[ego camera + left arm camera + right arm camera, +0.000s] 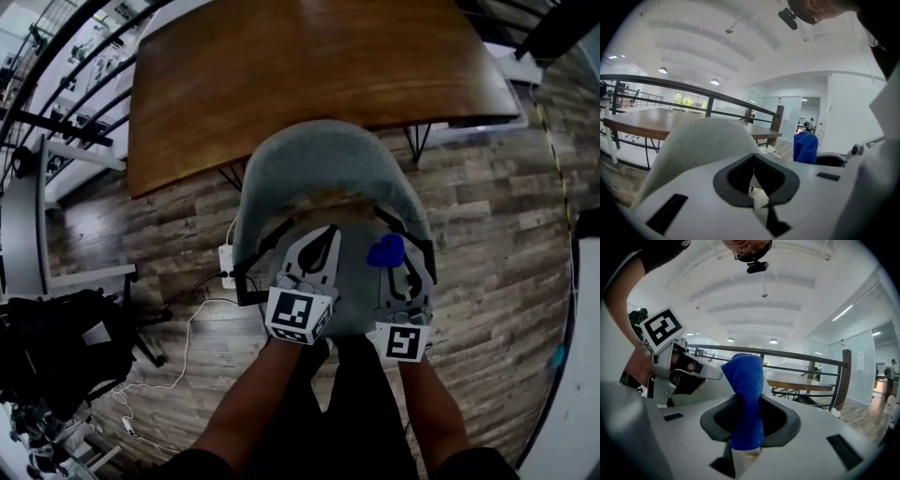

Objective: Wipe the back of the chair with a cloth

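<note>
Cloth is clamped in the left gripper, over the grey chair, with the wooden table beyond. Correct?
No. The cloth is clamped in the right gripper, as the right gripper view shows; the left gripper is shut on nothing. The rest holds: it is over the grey chair, with the wooden table beyond.

I see my left gripper [327,236] and right gripper [401,266], a bunched blue cloth [385,251] at its tip, both over the grey fabric chair [314,169]; the brown wooden surface [309,66] lies beyond.

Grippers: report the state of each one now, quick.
The left gripper is shut, with nothing in it.
The right gripper is shut on the cloth.
</note>
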Available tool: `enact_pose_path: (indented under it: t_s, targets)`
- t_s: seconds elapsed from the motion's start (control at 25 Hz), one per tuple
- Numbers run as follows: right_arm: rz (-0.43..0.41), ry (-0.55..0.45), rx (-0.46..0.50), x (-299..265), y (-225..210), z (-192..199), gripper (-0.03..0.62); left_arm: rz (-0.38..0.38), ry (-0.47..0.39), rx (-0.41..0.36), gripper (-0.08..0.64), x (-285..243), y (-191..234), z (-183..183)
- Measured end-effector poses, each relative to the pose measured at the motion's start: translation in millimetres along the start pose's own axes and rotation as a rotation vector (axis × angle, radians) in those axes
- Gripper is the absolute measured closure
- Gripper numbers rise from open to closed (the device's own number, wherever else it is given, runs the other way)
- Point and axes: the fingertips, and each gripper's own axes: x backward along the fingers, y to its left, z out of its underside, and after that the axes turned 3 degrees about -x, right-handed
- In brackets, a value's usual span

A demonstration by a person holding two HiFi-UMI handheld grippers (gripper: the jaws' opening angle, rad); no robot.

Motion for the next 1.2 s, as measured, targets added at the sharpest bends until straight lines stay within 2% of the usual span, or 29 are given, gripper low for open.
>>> enact_pose_path:
  t_s: [0.24, 0.36, 0.56, 0.64, 0.72, 0.88, 1.08, 1.2]
  targets:
    - [-0.172, -0.049, -0.05, 30, 51, -57, 0.497, 0.012, 0.033, 0.024, 0.552, 68, -7, -22]
    - [-0.232, -0.018, -0.073, 55, 77, -72, 0.497, 0.019, 0.016, 0.025, 0.552, 108, -18, -32]
    - [-0.203, 0.01, -0.105, 89, 90, -100, 0.497, -0.016, -0.053, 0.0, 0.552, 160, -11, -60]
    - [-0.201, -0.001, -0.108, 111, 96, -117, 0.497, -0.003, -0.041, 0.019, 0.552, 182, -12, -67]
    - [-0.207, 0.001, -0.067, 132, 104, -129, 0.497, 0.001, -0.035, 0.035, 0.552, 203, -13, -76]
    - [-0.219, 0.012, 0.019, 166, 119, -147, 0.497, -0.032, -0.113, 0.075, 0.552, 250, -19, -105]
    - [-0.241, 0.016, 0.007, 205, 139, -169, 0.497, -0.122, -0.227, 0.079, 0.552, 307, -37, -143]
    - [-0.245, 0.017, 0.002, 218, 141, -174, 0.497, -0.145, -0.226, 0.056, 0.552, 325, -55, -142]
